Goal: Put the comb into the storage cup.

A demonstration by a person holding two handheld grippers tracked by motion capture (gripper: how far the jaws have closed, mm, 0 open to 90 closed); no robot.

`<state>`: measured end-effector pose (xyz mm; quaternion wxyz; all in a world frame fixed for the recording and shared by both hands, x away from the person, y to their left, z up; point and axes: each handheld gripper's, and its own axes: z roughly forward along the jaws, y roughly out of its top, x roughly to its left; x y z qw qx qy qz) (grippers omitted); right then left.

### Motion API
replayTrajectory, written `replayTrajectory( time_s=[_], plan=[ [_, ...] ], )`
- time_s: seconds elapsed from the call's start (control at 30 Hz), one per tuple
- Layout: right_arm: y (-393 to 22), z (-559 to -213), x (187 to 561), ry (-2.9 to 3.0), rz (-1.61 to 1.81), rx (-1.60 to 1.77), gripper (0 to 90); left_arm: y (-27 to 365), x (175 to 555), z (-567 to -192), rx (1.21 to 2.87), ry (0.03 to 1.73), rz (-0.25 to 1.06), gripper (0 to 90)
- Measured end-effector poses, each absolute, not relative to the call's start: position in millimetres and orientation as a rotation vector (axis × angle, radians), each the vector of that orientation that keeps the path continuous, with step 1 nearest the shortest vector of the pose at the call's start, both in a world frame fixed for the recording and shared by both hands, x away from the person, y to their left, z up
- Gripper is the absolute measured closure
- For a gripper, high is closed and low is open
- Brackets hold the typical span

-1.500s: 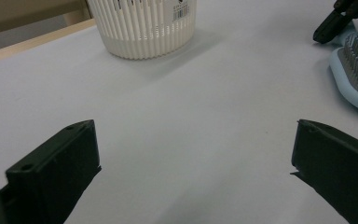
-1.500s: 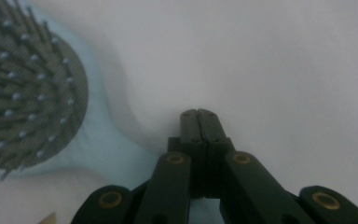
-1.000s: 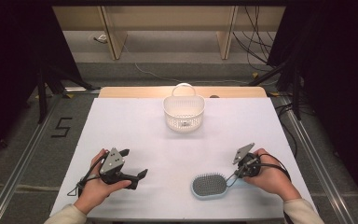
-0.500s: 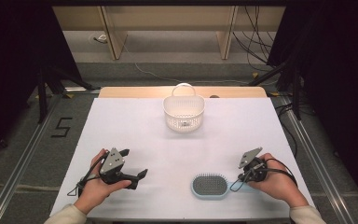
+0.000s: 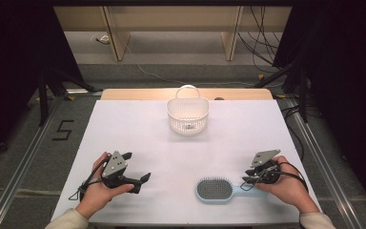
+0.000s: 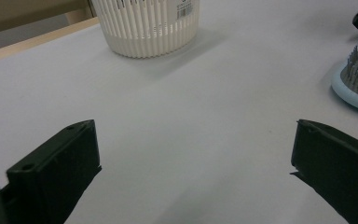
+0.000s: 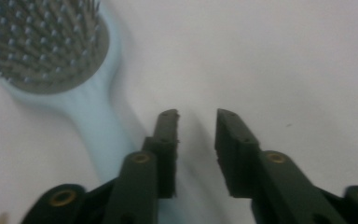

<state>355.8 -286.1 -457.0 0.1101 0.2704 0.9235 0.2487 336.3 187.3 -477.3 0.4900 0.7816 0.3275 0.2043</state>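
A: Where is the hairbrush [image 5: 215, 189] found, and how is it expected to handle?

B: It is seen at the lower right of the high view, bristles up on the white table [image 5: 138, 133], handle pointed toward the right gripper [image 5: 249, 178]. It is judged light and stiff, of smooth plastic that may slip; the narrow pale-blue handle [image 7: 93, 126] is the place to be gripped, not the bristled head.

A: And the claws?

B: The right gripper's jaws have just been opening; a narrow gap is shown, nothing between them, the handle just left of them. The left gripper [image 5: 139, 171] is held wide, with nothing gripped.

A: Any writing?

B: A barcode label is made out on the basket [image 6: 144, 28], unreadable. A "5" [image 5: 63, 130] is marked on the floor, left of the table.
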Motion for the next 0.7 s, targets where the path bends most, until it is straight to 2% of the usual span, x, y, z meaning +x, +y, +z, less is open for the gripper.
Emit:
replayTrajectory(
  time_s=[0.07,0.17,0.2,0.23,0.3,0.37,0.47,0.7],
  plan=[
    [-291.0,-454.6,356.9,2.638,0.857,0.830,59.3,187.2,336.1,-477.2,1.898,0.796,0.497,0.4],
    [-298.1,-450.2,358.1,2.522,1.068,0.867,44.5,187.6,336.3,-477.3,1.898,0.800,0.498,0.4],
    [-299.9,-449.1,358.4,2.494,1.125,0.886,36.1,187.7,336.5,-477.4,1.899,0.801,0.498,0.4],
    [-299.9,-449.1,358.4,2.494,1.125,0.886,36.1,187.7,336.5,-477.4,1.899,0.801,0.498,0.4],
    [-303.5,-447.1,358.9,2.443,1.232,0.871,23.5,188.8,337.2,-477.9,1.906,0.811,0.499,0.3],
    [-303.8,-446.6,358.7,2.436,1.248,0.858,23.1,189.1,337.5,-478.2,1.905,0.813,0.498,0.3],
    [-303.8,-444.7,359.0,2.401,1.309,0.823,16.6,189.9,338.0,-478.4,1.907,0.816,0.500,0.0],
    [-303.1,-439.7,358.3,2.386,1.335,0.800,16.2,191.3,339.0,-478.6,1.908,0.821,0.502,0.0]
  ],
)
